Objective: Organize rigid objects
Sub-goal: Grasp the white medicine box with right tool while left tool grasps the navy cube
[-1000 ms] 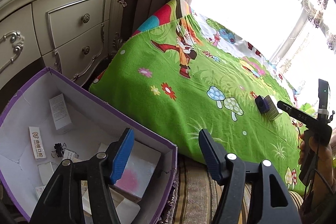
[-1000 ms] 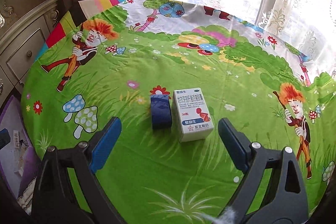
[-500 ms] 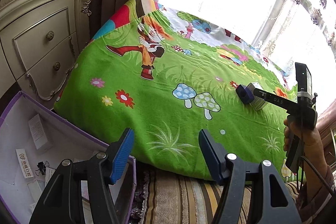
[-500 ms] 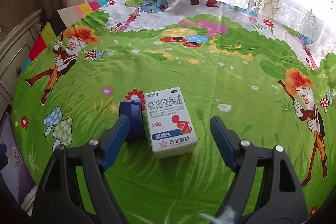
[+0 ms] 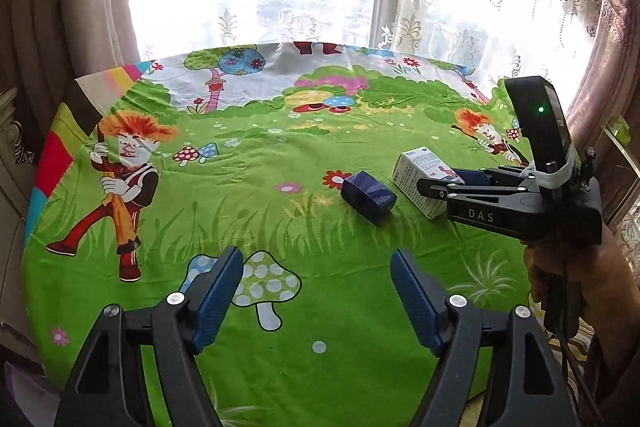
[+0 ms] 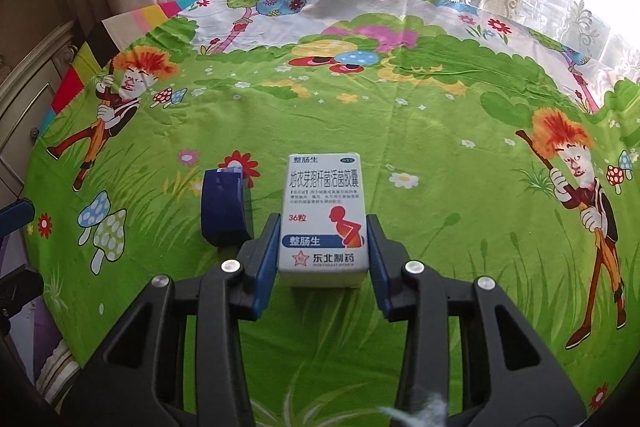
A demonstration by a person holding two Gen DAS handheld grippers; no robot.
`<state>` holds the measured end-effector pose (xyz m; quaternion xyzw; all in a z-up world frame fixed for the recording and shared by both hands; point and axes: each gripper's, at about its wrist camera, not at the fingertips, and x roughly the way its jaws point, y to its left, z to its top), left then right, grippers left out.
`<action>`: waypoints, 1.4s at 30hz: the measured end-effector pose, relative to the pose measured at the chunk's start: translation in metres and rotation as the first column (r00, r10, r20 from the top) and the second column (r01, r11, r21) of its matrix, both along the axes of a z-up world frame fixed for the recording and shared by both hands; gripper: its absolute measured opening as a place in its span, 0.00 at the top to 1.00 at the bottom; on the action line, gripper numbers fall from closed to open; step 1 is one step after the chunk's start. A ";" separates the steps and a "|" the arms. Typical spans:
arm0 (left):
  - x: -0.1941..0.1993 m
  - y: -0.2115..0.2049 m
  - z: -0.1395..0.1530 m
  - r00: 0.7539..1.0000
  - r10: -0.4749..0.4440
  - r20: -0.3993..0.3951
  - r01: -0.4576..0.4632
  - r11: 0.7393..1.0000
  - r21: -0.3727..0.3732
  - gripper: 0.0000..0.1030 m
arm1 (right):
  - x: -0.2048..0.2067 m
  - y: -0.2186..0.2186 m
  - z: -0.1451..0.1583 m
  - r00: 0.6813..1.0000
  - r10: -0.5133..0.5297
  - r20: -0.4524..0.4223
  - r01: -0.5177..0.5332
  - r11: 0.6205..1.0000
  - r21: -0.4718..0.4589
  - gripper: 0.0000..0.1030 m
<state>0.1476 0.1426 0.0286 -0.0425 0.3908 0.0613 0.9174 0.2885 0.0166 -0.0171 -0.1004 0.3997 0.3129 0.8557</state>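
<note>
The white medicine box (image 6: 323,217) lies flat on the green cartoon bedsheet (image 6: 420,155), directly between the pads of the right gripper (image 6: 323,251). The jaws are closing and the blue pads touch both sides of the box. Just beside it to the left is a dark blue box (image 6: 224,207). The left gripper (image 5: 316,297) is empty above the sheet, and its jaws are opening wide.

1. The left gripper (image 5: 316,291) is held above a green cartoon-printed cloth (image 5: 248,211); its jaws are opening, with nothing between them.
2. A dark blue box (image 5: 368,194) is seen lying just beside a white medicine box (image 5: 420,173).
3. The white box is flanked by the right gripper (image 5: 430,187), carried in a hand (image 5: 560,267).
</note>
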 end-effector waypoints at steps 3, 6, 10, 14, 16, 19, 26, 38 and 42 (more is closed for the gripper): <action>0.031 -0.011 -0.009 0.995 -0.089 -0.043 0.090 0.995 0.036 0.25 | 0.000 -0.014 -0.001 1.000 -0.028 -0.007 0.028 1.000 0.002 0.57; 0.056 -0.015 -0.019 0.988 -0.132 -0.074 0.136 0.989 0.050 0.25 | 0.003 -0.025 -0.003 0.998 -0.055 -0.025 0.055 0.998 0.007 0.57; 0.083 -0.011 -0.030 0.978 -0.181 -0.106 0.184 0.983 0.022 0.25 | 0.007 -0.030 -0.009 0.996 -0.073 -0.045 0.073 0.997 0.000 0.57; 0.102 -0.012 -0.034 0.958 -0.262 -0.119 0.268 0.963 0.040 0.25 | 0.009 -0.031 -0.014 0.996 -0.075 -0.054 0.075 0.997 -0.006 0.57; 0.111 -0.014 -0.038 0.946 -0.296 -0.130 0.304 0.951 0.046 0.25 | 0.010 -0.031 -0.017 0.995 -0.074 -0.062 0.074 0.997 -0.007 0.57; 0.123 -0.018 -0.044 0.927 -0.340 -0.158 0.353 0.933 0.066 0.25 | 0.009 -0.031 -0.017 0.996 -0.073 -0.056 0.073 0.997 -0.008 0.57; 0.136 -0.024 -0.061 0.895 -0.390 -0.217 0.409 0.911 0.051 0.45 | 0.008 -0.029 -0.018 0.997 -0.071 -0.038 0.070 0.997 -0.015 0.57; 0.117 -0.027 -0.061 0.965 -0.143 -0.222 0.148 0.989 0.003 0.45 | 0.005 -0.026 -0.018 0.998 -0.061 -0.028 0.060 0.998 -0.033 0.57; 0.104 -0.027 -0.061 0.968 -0.063 -0.244 0.064 0.998 -0.007 0.45 | 0.001 -0.025 -0.018 0.998 -0.056 -0.033 0.055 0.998 -0.032 0.57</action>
